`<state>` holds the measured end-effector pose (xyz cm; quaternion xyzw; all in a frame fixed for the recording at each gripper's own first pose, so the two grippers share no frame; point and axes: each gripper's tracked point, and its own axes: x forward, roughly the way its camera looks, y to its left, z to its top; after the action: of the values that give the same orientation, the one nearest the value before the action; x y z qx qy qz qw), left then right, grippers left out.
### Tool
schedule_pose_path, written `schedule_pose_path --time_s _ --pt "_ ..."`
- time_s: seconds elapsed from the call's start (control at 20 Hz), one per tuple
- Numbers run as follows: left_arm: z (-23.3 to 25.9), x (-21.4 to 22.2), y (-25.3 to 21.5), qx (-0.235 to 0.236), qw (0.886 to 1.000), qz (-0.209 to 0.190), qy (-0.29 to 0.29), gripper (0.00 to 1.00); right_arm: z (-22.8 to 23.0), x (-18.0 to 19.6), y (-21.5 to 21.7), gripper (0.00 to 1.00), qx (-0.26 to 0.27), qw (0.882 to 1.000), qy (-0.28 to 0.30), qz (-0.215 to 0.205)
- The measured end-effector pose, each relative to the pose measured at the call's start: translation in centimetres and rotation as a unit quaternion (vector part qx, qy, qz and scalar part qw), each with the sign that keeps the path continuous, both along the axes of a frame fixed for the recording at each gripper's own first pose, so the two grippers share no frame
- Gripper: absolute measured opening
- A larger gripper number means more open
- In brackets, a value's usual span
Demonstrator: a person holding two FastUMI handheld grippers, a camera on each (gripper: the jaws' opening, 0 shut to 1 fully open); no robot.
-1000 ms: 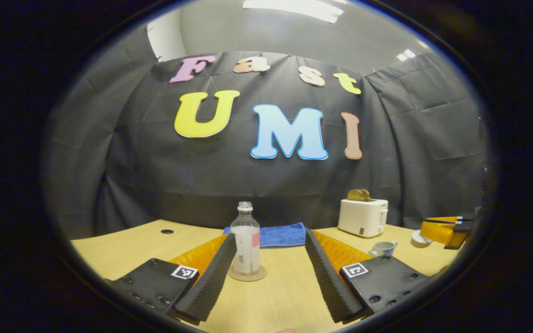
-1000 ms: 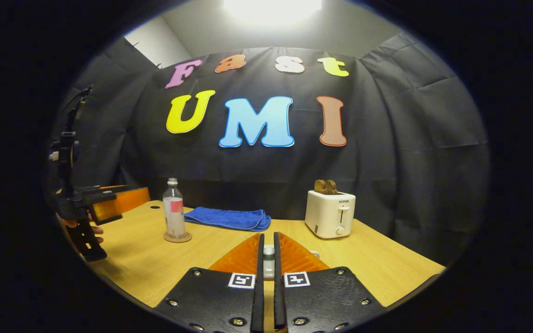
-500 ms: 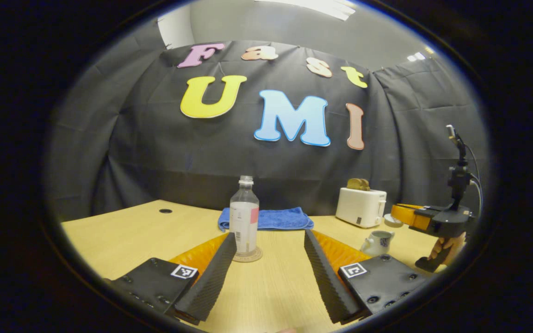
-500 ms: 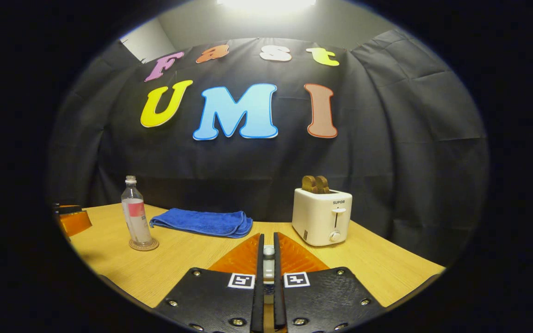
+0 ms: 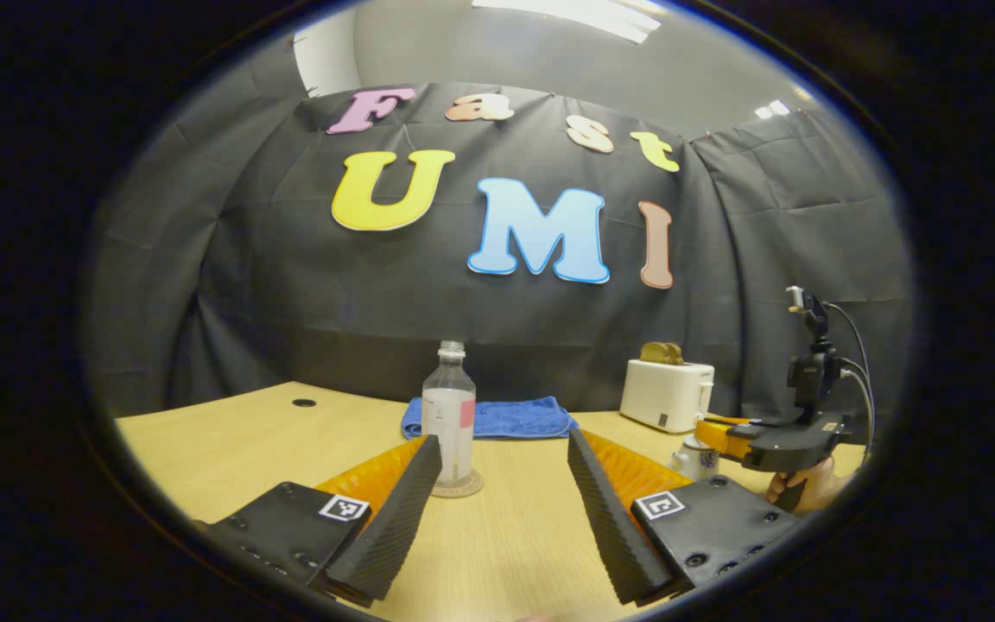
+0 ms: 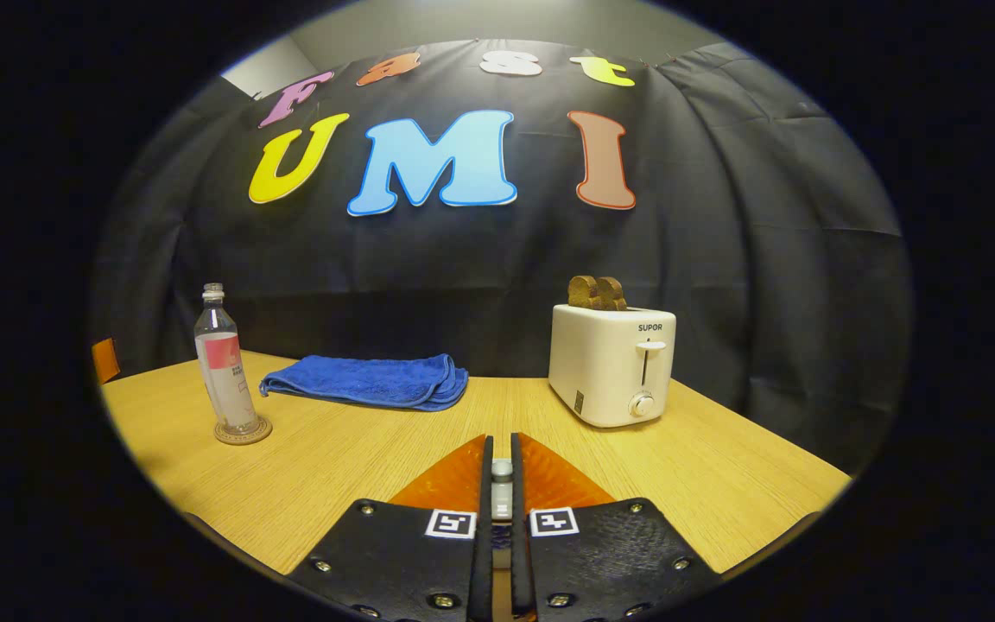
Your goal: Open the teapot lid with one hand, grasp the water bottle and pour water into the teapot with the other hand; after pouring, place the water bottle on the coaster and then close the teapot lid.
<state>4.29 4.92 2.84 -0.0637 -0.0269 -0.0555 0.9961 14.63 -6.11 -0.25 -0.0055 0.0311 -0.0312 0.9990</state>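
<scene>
A clear water bottle (image 5: 450, 410) with a red label stands upright on a round coaster (image 5: 456, 488); the bottle (image 6: 223, 363) and coaster (image 6: 243, 429) also sit at the left in the right gripper view. My left gripper (image 5: 502, 441) is open and empty, its fingers short of the bottle. The small white teapot (image 5: 693, 456) stands at the right, partly hidden behind my finger. My right gripper (image 5: 722, 436), held by a hand (image 5: 808, 488), hovers close beside the teapot's top. In its own view the right gripper (image 6: 502, 442) is shut on the lid's small white knob (image 6: 502, 473).
A folded blue towel (image 5: 497, 417) lies behind the bottle. A white toaster (image 6: 611, 363) with toast in it stands at the back right. The wooden table (image 6: 359, 466) has a cable hole (image 5: 303, 403) at the far left.
My right gripper came down with the lid toward the teapot. My left gripper stayed open and drew back slightly from the bottle on the coaster.
</scene>
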Motion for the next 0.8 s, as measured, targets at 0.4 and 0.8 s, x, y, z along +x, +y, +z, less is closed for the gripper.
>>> schedule_pose_path --time_s 0.4,0.8 --pt "0.0 -0.9 0.6 0.003 1.000 0.009 0.003 0.99 3.5 -2.5 -0.8 0.34 -0.030 0.998 -0.042 -0.020" --pt "-2.0 -3.9 -4.0 0.018 1.000 0.016 0.014 0.99 3.0 -14.8 7.5 0.72 -0.030 0.997 -0.058 0.040"
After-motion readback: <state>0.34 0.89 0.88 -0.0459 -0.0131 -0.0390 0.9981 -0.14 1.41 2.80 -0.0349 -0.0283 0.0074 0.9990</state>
